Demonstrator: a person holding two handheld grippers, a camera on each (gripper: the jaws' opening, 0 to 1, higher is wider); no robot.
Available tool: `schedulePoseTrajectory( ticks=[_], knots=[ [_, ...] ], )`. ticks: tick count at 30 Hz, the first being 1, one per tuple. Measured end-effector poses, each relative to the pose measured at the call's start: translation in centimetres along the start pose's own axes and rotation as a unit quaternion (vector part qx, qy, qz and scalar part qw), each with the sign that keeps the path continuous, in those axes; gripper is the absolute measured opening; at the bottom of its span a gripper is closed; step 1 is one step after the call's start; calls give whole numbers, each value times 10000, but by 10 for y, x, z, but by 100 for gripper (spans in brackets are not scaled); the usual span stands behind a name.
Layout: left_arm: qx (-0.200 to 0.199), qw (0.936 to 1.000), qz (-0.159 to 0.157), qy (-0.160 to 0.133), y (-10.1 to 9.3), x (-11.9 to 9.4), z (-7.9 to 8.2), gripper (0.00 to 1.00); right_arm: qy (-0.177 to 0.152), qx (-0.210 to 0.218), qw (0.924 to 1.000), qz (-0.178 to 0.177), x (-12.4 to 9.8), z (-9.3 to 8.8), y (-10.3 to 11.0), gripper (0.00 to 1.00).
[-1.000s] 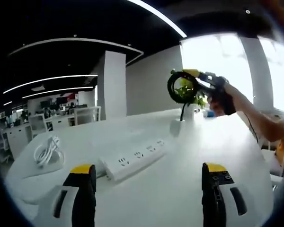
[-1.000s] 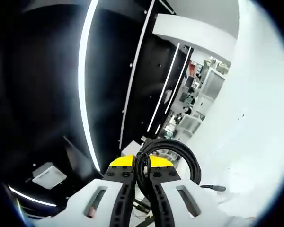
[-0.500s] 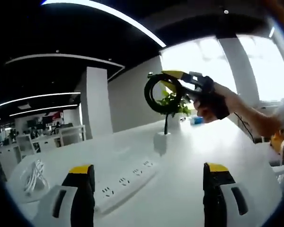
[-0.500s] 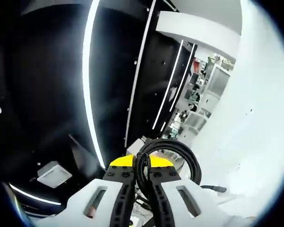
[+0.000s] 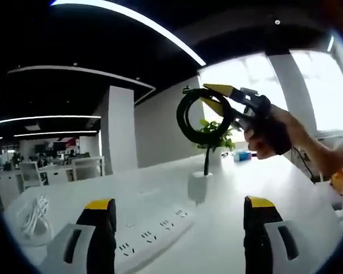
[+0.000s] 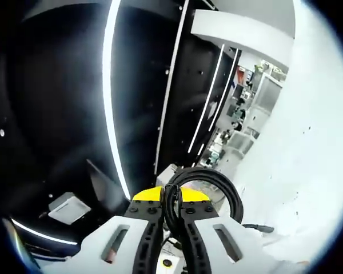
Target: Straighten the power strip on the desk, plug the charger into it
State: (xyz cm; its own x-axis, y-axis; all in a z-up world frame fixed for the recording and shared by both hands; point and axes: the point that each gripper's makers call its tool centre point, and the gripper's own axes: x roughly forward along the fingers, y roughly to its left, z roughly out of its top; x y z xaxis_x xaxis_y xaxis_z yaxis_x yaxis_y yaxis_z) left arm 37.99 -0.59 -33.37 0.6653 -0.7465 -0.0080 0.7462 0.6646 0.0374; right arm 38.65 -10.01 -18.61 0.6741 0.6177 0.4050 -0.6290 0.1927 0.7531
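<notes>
Charger-fetching step: right tongs (image 6: 171, 205) clamped on coiled black cable (image 6: 208, 185) above power strip (image 5: 151, 237), left tongs (image 5: 180, 208) agape; straightening and plugging likely next.

open desk (image 5: 263, 188) right of the power strip (image 5: 151, 234); potted plant (image 5: 208, 149) stands behind.
</notes>
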Motion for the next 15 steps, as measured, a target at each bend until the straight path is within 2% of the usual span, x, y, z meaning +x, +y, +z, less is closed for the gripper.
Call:
schedulePoseTrajectory(
  ticks=[9,15],
  knots=[
    [105,9999,-116,48,-2,21,-5,94,26,50,10000,28,3,-6,6,7],
    [163,9996,-129,-168,-4,39,0,89,90,88,9999,60,5,-13,8,7]
  ],
)
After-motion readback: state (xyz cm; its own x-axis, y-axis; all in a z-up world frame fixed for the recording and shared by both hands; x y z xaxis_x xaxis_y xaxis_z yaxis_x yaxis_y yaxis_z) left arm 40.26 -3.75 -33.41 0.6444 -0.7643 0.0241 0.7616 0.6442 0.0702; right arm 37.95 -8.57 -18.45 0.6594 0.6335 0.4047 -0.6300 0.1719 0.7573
